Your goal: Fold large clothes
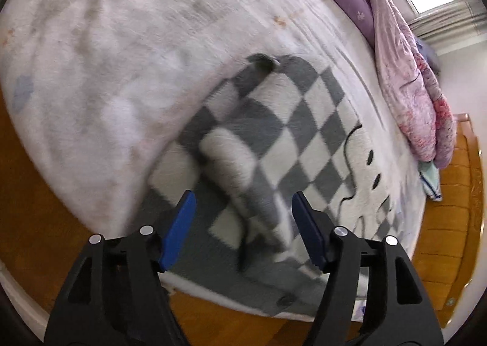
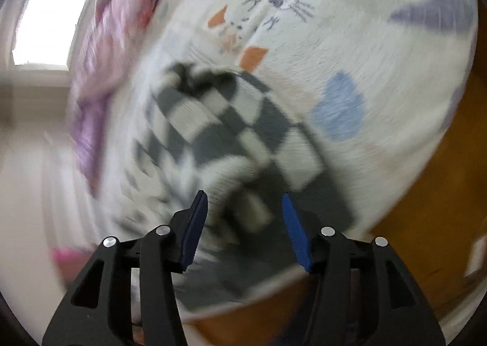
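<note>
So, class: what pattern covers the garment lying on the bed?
Grey-and-white checks on the garment, with a black-outlined cartoon face; clearest in the left wrist view.

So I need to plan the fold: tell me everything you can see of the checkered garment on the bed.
The checkered garment is a fluffy, fleece-looking piece in grey and white diamonds, with a white panel bearing a black-outlined cartoon face. It lies spread on the white printed bed cover, near the bed's edge, with a sleeve-like fold rumpled across its middle. The left tongs and right tongs hover open above it, holding nothing. Blur hides finer detail.

Garment (image 1: 274, 133) on bed (image 1: 106, 57); quilt (image 1: 404, 78) seemingly behind.
</note>
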Demonstrator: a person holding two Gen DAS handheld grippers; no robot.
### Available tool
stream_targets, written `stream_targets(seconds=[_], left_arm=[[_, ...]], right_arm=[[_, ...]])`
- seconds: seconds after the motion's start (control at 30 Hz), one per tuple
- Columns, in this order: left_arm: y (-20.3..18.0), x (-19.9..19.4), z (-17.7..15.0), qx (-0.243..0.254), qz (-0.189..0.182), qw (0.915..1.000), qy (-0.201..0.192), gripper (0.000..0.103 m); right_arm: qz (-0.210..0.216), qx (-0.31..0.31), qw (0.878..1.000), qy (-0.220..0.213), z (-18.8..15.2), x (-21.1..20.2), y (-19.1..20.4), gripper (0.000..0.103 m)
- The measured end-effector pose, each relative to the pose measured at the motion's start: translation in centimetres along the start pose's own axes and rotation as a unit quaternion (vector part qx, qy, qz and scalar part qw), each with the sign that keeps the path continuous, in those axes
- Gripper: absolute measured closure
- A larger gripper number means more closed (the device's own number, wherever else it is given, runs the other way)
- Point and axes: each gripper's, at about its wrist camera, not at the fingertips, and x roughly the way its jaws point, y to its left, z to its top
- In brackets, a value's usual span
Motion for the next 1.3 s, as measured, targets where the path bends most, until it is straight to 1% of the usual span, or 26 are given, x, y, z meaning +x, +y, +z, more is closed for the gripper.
stream_targets(seconds=[0.03,0.1,0.13,0.17,0.2,0.23,0.27,0.33,0.4,0.47,0.53,0.57,0.63,0.67,0.8,0.83,0.9,0.93,0.97,1.03,1.07,1.1,1.13,1.17,1.23,1.3], left_arm=[[-0.3,0.8,0.3,-0.006,-0.001,1.0000,0.007,0.036],[-0.7,2.9,0.8,-0.022,-0.001,0.9993,0.031,0.036],[-0.7,3.5,1.0,-0.027,0.000,0.9990,0.036,0.036],[-0.7,4.5,1.2,-0.035,0.002,0.9984,0.045,0.038],[-0.7,5.2,1.4,-0.039,0.004,0.9979,0.052,0.043],[-0.7,5.8,1.6,-0.039,0.008,0.9975,0.059,0.075],[-0.9,6.3,1.7,-0.030,0.025,0.9968,0.069,0.087],[-1.0,6.2,1.8,-0.026,0.026,0.9969,0.070,0.090],[-1.1,4.6,1.9,-0.015,0.010,0.9979,0.062,0.090],[-0.7,2.8,1.5,0.001,0.006,0.9987,0.050,0.090],[0.7,1.7,0.7,-0.003,0.006,0.9986,0.053,0.090],[1.5,1.8,0.2,-0.013,0.006,0.9979,0.064,0.090],[3.5,3.0,-0.9,-0.042,0.010,0.9948,0.092,0.090],[4.3,3.8,-1.6,-0.046,0.020,0.9939,0.098,0.090],[4.8,6.9,-1.9,-0.046,0.046,0.9928,0.100,0.088],[4.6,7.2,-1.8,-0.043,0.052,0.9925,0.102,0.085],[4.6,7.3,-1.5,-0.046,0.049,0.9915,0.112,0.084],[4.5,7.1,-1.4,-0.044,0.046,0.9913,0.115,0.079],[4.6,6.4,-1.2,-0.039,0.046,0.9912,0.118,0.069],[4.8,4.3,-0.7,-0.030,0.061,0.9926,0.100,0.061],[5.0,3.5,-0.5,-0.031,0.056,0.9934,0.095,0.061],[5.2,2.4,-0.1,-0.037,0.061,0.9937,0.086,0.061],[5.5,1.3,0.4,-0.056,0.065,0.9937,0.072,0.061],[5.8,0.5,0.7,-0.072,0.054,0.9940,0.061,0.061],[5.5,-0.5,1.6,-0.085,0.038,0.9946,0.045,0.061],[3.5,-0.3,2.8,-0.066,0.014,0.9969,0.039,0.061]], right_arm=[[0.018,0.025,1.000,0.001,0.0,0.8,-0.2,0.054],[0.028,0.059,0.998,0.004,0.9,2.1,0.4,0.054],[0.030,0.070,0.997,0.005,1.1,3.0,0.6,0.053],[0.021,0.070,0.997,0.004,1.3,3.7,0.8,0.052],[0.010,0.068,0.998,0.005,1.9,4.3,1.0,0.052],[-0.003,0.063,0.998,0.003,1.8,4.5,1.2,0.059],[-0.022,0.043,0.999,-0.005,2.1,4.7,1.7,0.081],[-0.049,-0.004,0.999,-0.013,2.3,4.4,2.9,0.085],[-0.049,-0.063,0.997,-0.021,1.8,2.9,4.6,0.086],[-0.050,-0.103,0.993,-0.028,1.1,1.2,5.4,0.087],[-0.055,-0.106,0.992,-0.032,0.5,0.0,4.9,0.087],[-0.071,-0.109,0.991,-0.029,0.2,-0.3,4.1,0.087],[-0.105,-0.112,0.988,-0.013,-0.1,0.8,2.1,0.087],[-0.115,-0.109,0.987,-0.007,-0.2,1.4,1.1,0.087],[-0.164,-0.117,0.980,0.002,0.0,5.1,-1.1,0.086],[-0.176,-0.117,0.977,0.000,0.2,5.8,-1.1,0.085],[-0.183,-0.111,0.977,-0.002,0.2,6.0,-0.9,0.084],[-0.182,-0.102,0.978,-0.001,0.3,5.7,-0.7,0.084],[-0.178,-0.093,0.980,-0.001,0.2,5.1,-0.6,0.084],[-0.159,-0.069,0.985,-0.003,0.1,3.8,-0.4,0.082],[-0.142,-0.049,0.989,-0.003,0.2,3.1,-0.5,0.080],[-0.137,-0.033,0.990,-0.002,0.5,2.7,-0.6,0.079],[-0.144,-0.008,0.990,-0.007,0.9,1.9,-0.9,0.077],[-0.162,0.011,0.986,-0.024,1.3,1.0,-1.1,0.075],[-0.166,0.043,0.983,-0.058,2.2,-0.9,-1.6,0.073],[-0.166,0.015,0.983,-0.073,2.9,-1.6,-0.4,0.073]])
